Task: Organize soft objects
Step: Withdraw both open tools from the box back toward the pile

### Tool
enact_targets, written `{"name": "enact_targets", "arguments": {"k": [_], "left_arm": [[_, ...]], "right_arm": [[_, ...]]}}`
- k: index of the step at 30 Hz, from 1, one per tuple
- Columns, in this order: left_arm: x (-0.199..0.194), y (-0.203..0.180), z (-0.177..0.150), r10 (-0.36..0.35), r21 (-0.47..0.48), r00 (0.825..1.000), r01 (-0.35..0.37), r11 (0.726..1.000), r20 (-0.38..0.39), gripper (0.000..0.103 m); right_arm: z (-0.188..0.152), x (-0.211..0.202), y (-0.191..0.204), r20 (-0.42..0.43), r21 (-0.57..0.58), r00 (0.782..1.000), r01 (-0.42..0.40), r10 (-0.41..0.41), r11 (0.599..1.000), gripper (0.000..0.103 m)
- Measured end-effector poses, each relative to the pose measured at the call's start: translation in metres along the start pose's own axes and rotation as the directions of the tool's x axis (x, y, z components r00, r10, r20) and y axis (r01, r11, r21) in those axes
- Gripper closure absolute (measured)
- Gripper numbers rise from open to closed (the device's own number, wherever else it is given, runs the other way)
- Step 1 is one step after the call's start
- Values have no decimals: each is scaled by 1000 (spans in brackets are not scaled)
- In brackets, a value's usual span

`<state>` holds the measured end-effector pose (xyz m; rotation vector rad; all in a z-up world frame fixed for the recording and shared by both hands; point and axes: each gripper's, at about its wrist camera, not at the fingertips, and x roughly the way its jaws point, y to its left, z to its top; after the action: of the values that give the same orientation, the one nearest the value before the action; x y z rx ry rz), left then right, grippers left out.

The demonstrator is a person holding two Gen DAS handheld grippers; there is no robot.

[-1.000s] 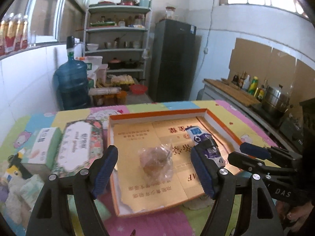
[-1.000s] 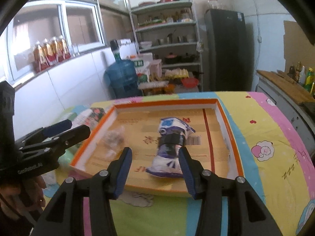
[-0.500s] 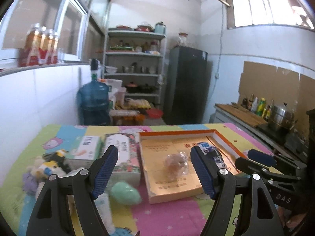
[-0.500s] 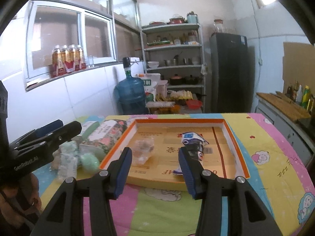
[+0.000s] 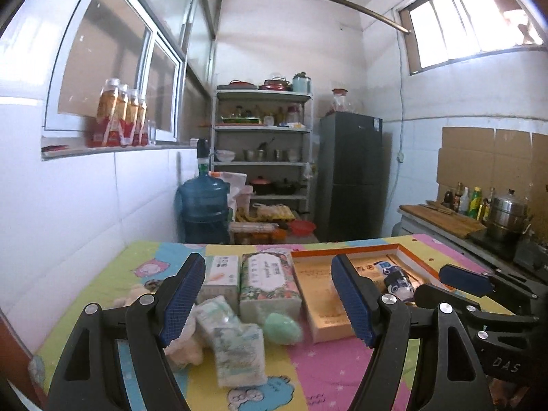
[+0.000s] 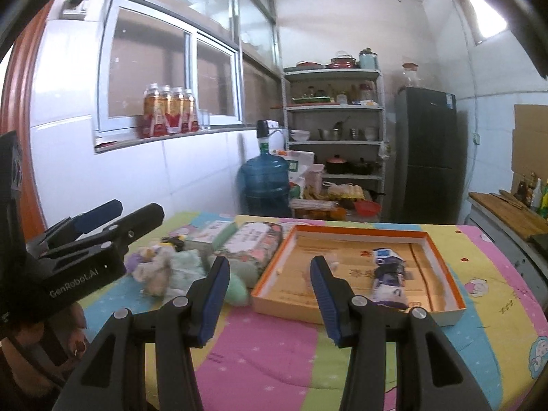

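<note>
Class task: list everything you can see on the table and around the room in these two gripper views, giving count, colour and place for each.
box: one, orange-rimmed, table right
blue-white pouch: one, inside box
clear bag: one, in box, mostly hidden
floral tissue pack: one, left of box
white-green pack: one, beside it
green egg-shaped item: one, near box corner
plush toy: one, pale, table left
water jug: one, blue, floor
fridge: one, dark
left gripper: open, empty
right gripper: open, empty

Tissue packs (image 5: pixel 267 282) left of the tray (image 6: pixel 445 304); pouch (image 6: pixel 388 279) inside it
</note>
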<state>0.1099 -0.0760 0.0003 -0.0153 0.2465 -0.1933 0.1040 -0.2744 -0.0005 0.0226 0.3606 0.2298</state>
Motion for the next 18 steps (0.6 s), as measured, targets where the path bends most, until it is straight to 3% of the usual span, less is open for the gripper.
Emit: {"name": "enact_targets", "arguments": {"k": [18], "left_arm": [[-48,70,-17,122,-62,992,-120,991,27,26]], "right_arm": [[-8,3,66,3,-41,998,-70,71,997,54]]}}
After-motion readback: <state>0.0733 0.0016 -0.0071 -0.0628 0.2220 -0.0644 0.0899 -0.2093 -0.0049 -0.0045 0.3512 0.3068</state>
